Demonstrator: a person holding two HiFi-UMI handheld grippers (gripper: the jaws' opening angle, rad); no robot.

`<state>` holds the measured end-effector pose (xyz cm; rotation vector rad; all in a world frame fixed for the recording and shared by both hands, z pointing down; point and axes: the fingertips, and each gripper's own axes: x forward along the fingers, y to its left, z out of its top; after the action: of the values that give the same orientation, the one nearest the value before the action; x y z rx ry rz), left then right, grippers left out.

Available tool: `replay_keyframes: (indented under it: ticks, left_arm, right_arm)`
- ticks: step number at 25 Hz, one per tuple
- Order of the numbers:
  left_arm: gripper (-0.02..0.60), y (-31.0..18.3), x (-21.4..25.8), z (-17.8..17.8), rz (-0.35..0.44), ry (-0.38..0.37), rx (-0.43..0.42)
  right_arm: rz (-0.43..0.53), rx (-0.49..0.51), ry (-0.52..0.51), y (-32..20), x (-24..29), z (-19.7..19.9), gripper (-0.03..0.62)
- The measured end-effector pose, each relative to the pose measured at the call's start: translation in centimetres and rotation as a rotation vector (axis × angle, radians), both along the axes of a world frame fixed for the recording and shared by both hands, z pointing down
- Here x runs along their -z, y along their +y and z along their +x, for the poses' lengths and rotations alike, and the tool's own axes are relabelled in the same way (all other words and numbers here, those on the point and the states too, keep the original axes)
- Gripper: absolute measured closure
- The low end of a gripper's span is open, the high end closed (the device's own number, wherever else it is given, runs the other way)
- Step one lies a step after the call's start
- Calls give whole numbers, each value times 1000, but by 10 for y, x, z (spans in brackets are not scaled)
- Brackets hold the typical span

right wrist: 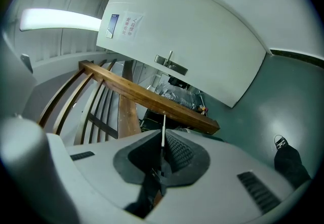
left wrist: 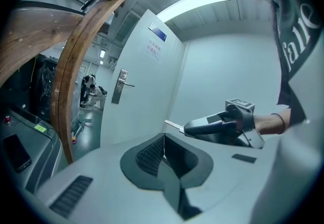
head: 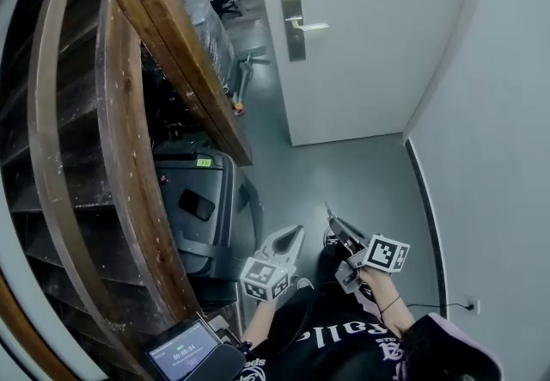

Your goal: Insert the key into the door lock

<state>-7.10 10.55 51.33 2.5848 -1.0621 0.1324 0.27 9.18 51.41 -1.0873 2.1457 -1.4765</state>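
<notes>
The white door [head: 369,35] stands shut ahead, with its metal lock plate and lever handle [head: 295,25] at its left edge. They show again in the left gripper view as the handle [left wrist: 120,85] and in the right gripper view as the lock plate [right wrist: 171,64]. My right gripper [head: 337,229] is shut on a thin silver key [right wrist: 163,129], whose blade [head: 327,212] points toward the door, well short of it. My left gripper [head: 290,237] hangs beside it, shut [left wrist: 163,139] with nothing in it. From there I see the right gripper [left wrist: 217,126] and the key tip [left wrist: 173,126].
A curved wooden stair rail [head: 172,44] runs along the left. Below it sits a grey case [head: 193,199] with a phone on top. A small screen device [head: 180,352] is at the bottom left. A wall socket with a cable [head: 468,306] is on the right. Grey floor [head: 344,173] lies before the door.
</notes>
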Motion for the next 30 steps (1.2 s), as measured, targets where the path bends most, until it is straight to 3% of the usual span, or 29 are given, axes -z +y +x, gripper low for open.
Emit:
replay_keyframes:
  ticks: [5, 15, 21, 30]
  left_arm:
    - [577, -65, 6, 9, 20, -7, 22]
    - [577, -199, 25, 61, 77, -5, 73]
    - [577, -238, 20, 80, 61, -18, 100]
    - [577, -290, 17, 73, 42, -32, 135]
  right_arm:
    - [-17, -20, -2, -65, -2, 22, 557]
    - [72, 65, -4, -209, 20, 66, 557]
    - [60, 107, -16, -259, 16, 79, 557]
    - [27, 112, -17, -316, 10, 81, 557]
